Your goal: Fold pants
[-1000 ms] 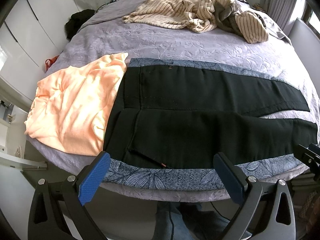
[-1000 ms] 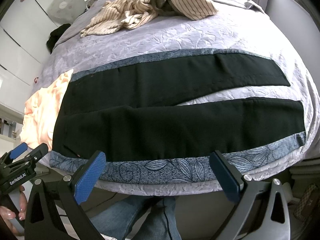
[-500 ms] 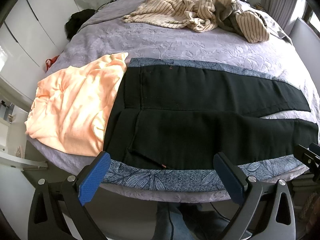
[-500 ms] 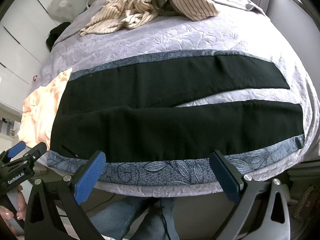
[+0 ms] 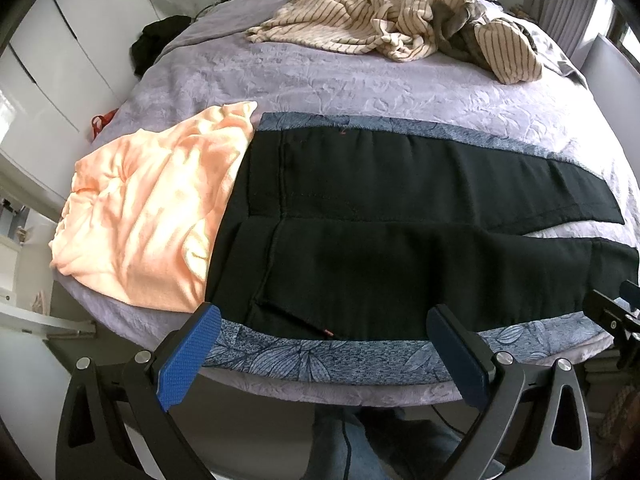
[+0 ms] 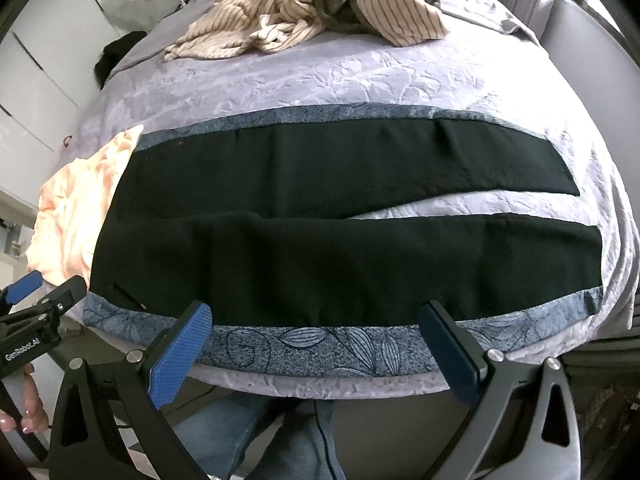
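Black pants (image 5: 400,232) lie flat on a blue patterned mat (image 5: 320,360) at the near edge of the bed, waist at the left, two legs reaching right with a gap between them. They also show in the right wrist view (image 6: 320,248). My left gripper (image 5: 324,344) is open and empty, just short of the mat's near edge below the waist. My right gripper (image 6: 316,344) is open and empty, short of the near edge below the near leg. Each gripper shows at the edge of the other's view.
An orange garment (image 5: 148,216) lies left of the pants, touching the waist. A heap of striped clothes (image 5: 400,28) sits at the far end of the lilac bed (image 5: 320,84). White cupboards (image 5: 48,80) stand to the left. The person's jeans (image 6: 280,432) show below.
Both grippers have drifted slightly nearer the bed edge. The pants have not moved.
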`<state>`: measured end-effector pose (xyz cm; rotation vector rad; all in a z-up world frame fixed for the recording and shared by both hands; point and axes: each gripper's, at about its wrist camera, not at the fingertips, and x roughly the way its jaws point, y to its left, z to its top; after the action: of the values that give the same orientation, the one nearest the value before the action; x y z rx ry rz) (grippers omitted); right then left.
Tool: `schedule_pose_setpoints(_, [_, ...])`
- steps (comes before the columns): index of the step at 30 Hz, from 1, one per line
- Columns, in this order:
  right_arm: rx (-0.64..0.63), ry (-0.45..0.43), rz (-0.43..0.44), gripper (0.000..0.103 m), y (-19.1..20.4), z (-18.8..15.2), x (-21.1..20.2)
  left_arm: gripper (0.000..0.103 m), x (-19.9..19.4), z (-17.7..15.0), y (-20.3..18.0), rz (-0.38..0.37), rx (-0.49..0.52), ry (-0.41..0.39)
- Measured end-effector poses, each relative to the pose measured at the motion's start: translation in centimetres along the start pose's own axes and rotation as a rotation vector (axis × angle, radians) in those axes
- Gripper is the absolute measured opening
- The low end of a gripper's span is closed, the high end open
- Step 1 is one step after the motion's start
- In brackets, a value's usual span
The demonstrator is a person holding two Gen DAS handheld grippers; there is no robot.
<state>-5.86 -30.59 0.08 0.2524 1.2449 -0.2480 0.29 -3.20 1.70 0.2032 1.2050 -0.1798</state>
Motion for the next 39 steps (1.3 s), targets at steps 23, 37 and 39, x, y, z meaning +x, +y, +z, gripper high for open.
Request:
schedule_pose_setpoints(23, [-0.041,0.092,-0.023,0.103,0.8,-0.8,7.0,0.103,6.7,-2.6,0.4,-0.003,-0.081,0.111])
schedule_pose_setpoints(37, [0.212,0.118,0.554,0.103,-4.4,-4.3,10.3,0.103,9.1,-5.8,6.2,-0.263,-0.242,0.091])
schedule_pose_setpoints(39, [0.282,0.161,0.633,0.096,-5.6,-5.8,11.3,0.103,9.9,-7.3,7.8,-0.345,-0.284,0.122])
